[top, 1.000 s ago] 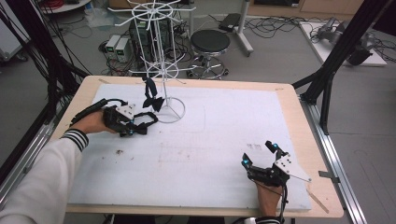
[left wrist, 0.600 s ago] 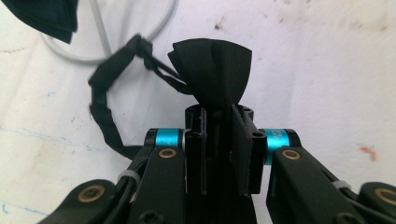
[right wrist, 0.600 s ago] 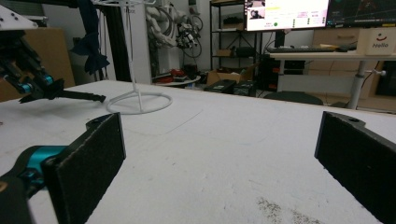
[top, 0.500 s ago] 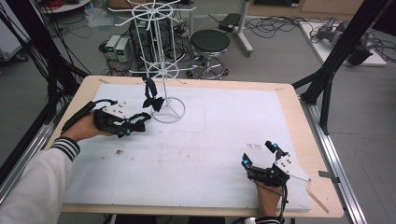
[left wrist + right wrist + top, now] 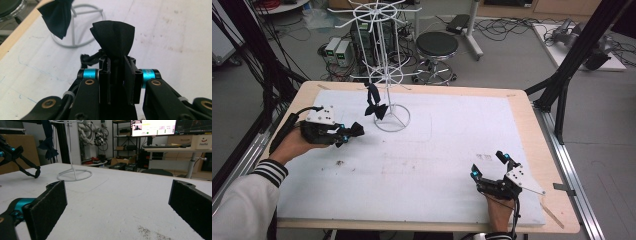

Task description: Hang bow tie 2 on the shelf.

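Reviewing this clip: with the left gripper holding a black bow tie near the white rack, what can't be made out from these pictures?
- Black bow tie: its middle sits between the left gripper jaws in the left gripper view; too small in the high view.
- White rack: its top is cut off in both gripper views.
- Hanging bow tie: the hook holding it is too small in the high view.

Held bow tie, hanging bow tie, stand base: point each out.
held bow tie [image 5: 113, 37], left gripper view, on its fanned wing.
hanging bow tie [image 5: 375, 106], high view, on its middle.
stand base [image 5: 403, 123], high view, on the ring's right edge.
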`<action>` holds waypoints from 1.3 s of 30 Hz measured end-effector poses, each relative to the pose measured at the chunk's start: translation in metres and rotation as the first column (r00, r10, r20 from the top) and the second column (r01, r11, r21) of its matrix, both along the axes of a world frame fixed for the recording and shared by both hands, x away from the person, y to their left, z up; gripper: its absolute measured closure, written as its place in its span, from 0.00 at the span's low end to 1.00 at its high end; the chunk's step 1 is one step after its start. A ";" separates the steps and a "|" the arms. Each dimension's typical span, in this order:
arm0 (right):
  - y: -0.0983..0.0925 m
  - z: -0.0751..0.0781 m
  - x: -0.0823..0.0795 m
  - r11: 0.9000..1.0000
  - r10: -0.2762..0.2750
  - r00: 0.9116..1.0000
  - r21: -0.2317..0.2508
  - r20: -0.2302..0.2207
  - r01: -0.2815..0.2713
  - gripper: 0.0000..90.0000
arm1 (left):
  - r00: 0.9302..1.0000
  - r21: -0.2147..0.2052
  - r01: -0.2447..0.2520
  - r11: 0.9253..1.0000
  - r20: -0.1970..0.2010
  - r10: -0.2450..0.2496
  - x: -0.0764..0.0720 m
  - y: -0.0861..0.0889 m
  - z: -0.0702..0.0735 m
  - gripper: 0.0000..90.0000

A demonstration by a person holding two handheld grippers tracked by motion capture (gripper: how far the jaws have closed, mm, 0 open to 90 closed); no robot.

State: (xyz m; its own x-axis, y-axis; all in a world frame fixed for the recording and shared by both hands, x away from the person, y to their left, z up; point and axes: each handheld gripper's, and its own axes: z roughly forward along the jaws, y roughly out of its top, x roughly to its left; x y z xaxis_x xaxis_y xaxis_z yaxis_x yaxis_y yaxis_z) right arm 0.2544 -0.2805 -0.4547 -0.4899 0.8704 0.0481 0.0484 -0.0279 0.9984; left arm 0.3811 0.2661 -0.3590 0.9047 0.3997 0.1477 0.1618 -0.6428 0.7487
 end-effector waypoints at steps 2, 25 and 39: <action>0.000 0.000 0.000 1.000 0.000 1.000 0.001 -0.001 0.000 0.01 | 1.000 -0.033 -0.018 0.999 -0.003 0.018 -0.002 0.000 0.001 0.84; 0.000 0.000 0.000 1.000 0.000 1.000 0.001 -0.002 0.000 0.01 | 0.992 -0.265 -0.104 0.959 0.038 0.118 -0.025 0.004 0.032 0.84; 0.001 0.000 0.000 1.000 0.001 1.000 -0.001 -0.005 -0.001 0.01 | 0.982 -0.343 -0.136 0.929 0.076 0.172 -0.016 0.018 0.055 0.85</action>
